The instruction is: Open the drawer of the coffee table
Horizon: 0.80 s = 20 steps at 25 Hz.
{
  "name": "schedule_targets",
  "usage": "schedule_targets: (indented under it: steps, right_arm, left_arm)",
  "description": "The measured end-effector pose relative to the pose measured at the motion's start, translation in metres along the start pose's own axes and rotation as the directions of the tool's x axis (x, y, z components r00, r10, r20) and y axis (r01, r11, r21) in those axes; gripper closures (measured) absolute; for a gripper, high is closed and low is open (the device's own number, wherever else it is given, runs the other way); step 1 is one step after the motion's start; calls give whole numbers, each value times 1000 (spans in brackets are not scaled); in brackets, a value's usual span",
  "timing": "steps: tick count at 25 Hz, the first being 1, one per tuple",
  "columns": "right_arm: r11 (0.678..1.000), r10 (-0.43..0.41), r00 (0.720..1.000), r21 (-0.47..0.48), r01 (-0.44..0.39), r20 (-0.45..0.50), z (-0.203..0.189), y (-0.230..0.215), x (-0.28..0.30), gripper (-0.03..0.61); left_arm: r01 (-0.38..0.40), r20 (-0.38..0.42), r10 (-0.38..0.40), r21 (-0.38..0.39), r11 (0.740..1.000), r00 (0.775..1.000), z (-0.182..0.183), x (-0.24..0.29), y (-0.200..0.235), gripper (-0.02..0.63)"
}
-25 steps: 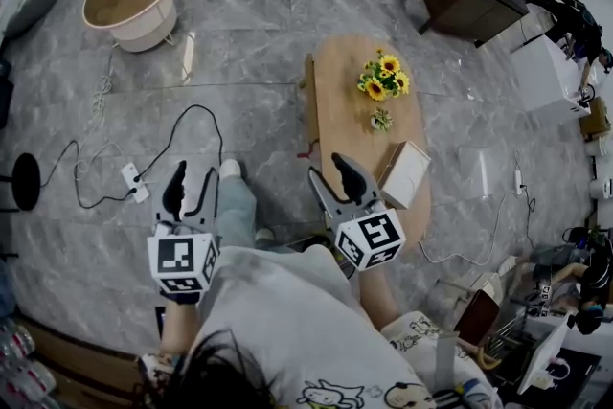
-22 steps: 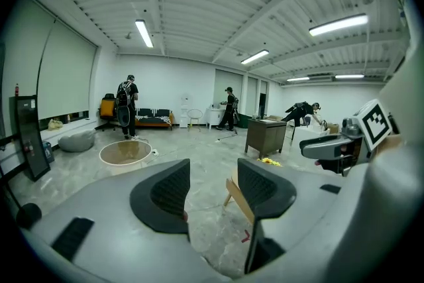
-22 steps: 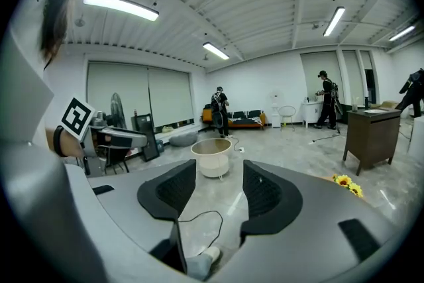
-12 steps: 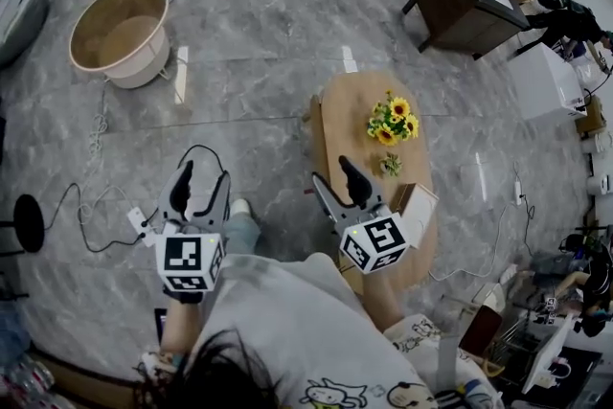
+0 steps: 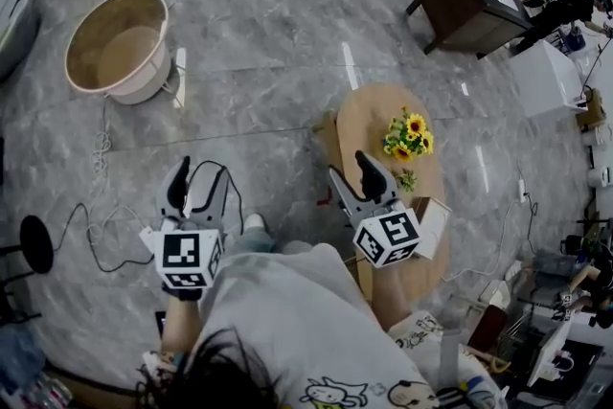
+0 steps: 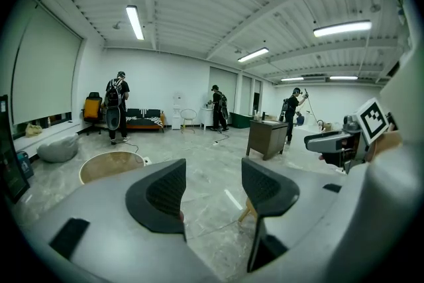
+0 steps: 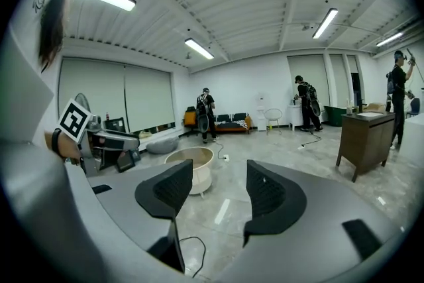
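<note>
Left claw [image 5: 196,179] and right claw [image 5: 351,172] both gape, jaws just opened further, gripping nothing. The coffee table [image 5: 369,115] lies under the right claw, sunflowers [image 5: 410,137] just ahead of it; the left claw hangs well left of the table, over floor.

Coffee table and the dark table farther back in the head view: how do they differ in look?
The coffee table has an oval, light wood top; the dark table is rectangular and dark brown. The coffee table carries sunflowers; the dark table carries none. Both stand on the grey floor.
</note>
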State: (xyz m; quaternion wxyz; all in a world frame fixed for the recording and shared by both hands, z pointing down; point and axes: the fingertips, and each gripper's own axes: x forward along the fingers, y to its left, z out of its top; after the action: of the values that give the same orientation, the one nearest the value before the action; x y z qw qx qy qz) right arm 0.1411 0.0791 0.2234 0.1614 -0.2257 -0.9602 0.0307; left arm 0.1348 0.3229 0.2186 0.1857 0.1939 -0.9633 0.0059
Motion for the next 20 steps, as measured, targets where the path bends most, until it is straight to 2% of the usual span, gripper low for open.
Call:
schedule_targets:
  steps: [11,20]
  right_arm:
    - [1000,-17,998,6,18,-59,-11,4,31,357]
    - [996,-71,997,48,72,-37,-6,-48,84,357]
  left_arm:
    - [-2,-22,1,-35,999,1000,-11,17,33,371]
    - [8,-23,-8,-5,1000,1000,5,86,55,371]
